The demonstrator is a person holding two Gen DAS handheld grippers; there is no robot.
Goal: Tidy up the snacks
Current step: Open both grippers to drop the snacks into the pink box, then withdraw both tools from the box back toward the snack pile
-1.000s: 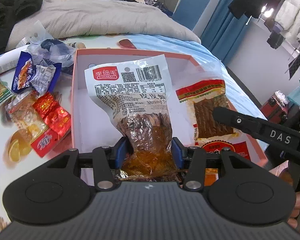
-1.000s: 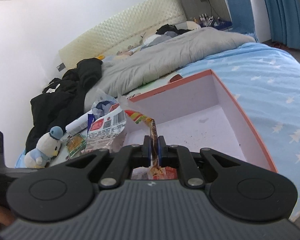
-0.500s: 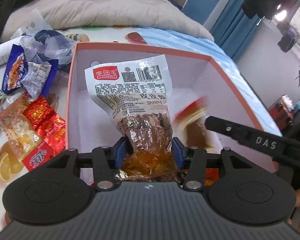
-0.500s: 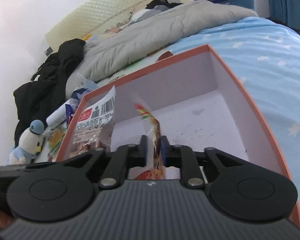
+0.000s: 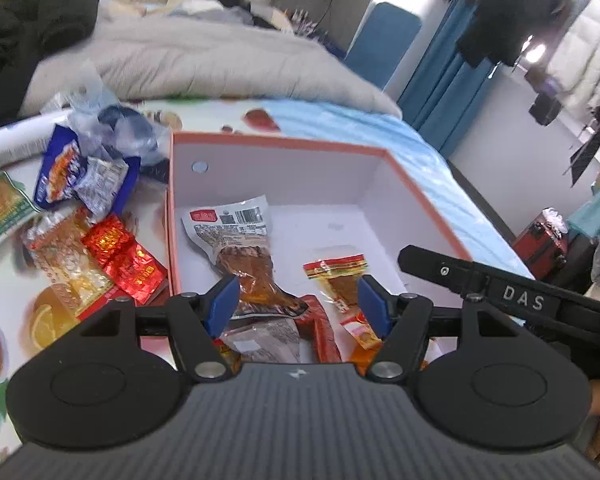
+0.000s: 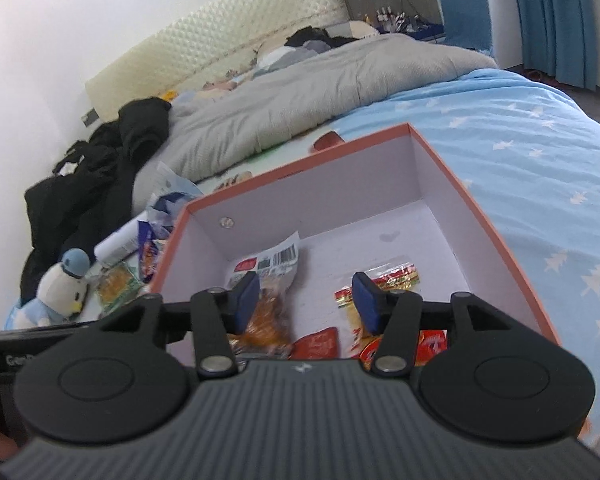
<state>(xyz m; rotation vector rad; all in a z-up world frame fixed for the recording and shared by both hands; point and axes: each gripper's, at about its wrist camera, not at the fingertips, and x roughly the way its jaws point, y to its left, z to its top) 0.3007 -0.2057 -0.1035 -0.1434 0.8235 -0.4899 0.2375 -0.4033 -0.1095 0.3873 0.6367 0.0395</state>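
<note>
Two snack packets released into the orange-rimmed white cardboard box [image 5: 284, 148] on the bed.
The fingers of the left gripper [image 5: 296, 300] and right gripper [image 6: 306, 300] have just been spread, nothing clamped; the clear shrimp packet [image 5: 236, 236] lies at 10 o'clock, the small red-topped packet [image 5: 340, 276] at 3.

1. The bed [image 6: 520, 128] carried everything; its blue sheet bore white star and tree shapes.
2. A grey quilt [image 5: 204, 64] lay bunched across the head end, black clothes [image 6: 100, 176] beside it.
3. A fruit-print mat [image 5: 16, 320] covered the near part.
4. On it sat an orange-rimmed box [image 5: 284, 142] with loose snack packets [image 5: 112, 252] just beside its left wall.
5. A plush penguin [image 6: 66, 286] stood near the black clothes.
</note>
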